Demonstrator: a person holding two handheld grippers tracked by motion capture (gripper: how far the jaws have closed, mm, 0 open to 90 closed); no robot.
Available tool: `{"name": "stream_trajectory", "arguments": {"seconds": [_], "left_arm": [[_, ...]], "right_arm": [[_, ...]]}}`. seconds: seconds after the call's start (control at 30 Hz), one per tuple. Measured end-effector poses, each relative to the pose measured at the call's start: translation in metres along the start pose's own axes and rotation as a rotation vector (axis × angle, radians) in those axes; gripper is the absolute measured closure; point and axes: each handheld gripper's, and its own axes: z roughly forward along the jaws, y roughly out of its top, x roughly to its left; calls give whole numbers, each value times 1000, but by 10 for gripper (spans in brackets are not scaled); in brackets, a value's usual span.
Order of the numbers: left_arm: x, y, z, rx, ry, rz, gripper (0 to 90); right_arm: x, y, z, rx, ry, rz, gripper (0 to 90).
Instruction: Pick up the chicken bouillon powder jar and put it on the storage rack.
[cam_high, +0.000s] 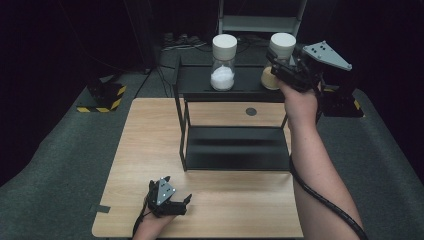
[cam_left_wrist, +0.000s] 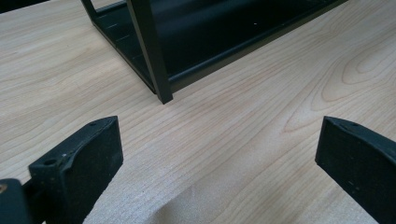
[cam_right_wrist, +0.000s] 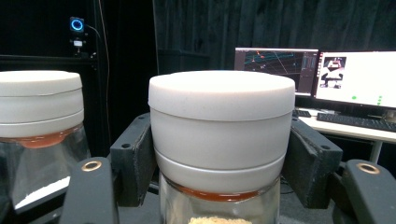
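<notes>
At the bottom of the high view, the left gripper (cam_high: 176, 200) is parked low over the wooden desk (cam_high: 150, 150) with its jaws spread wide and nothing between them. Past it, mid-frame, the black shelf rack (cam_high: 232, 150) is seen. Up at the upper right, the tan-filled jar (cam_high: 280, 60) on the rack's top tier is clamped at its white lid by the right gripper (cam_high: 277, 65), with the white-powder jar (cam_high: 223, 62) left standing just beside it.

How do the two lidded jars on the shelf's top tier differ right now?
The left jar holds white powder; the right jar holds tan powder. The left jar stands free, while the right gripper has its jaws against the right jar's lid on either side. Both are clear glass with thick white lids and stand upright on the black shelf.
</notes>
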Motion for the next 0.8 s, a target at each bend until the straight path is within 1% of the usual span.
{"name": "stream_trajectory", "arguments": {"seconds": [0.27, 0.63, 0.8], "left_arm": [[0, 0, 0, -2, -1, -3, 11], [1, -1, 0, -4, -3, -3, 11], [1, -1, 0, -5, -3, -4, 11]], "right_arm": [[-2, -1, 2, -1, 0, 5, 335], [-1, -1, 4, 7, 2, -1, 335], [-2, -4, 5, 9, 2, 9, 335]]}}
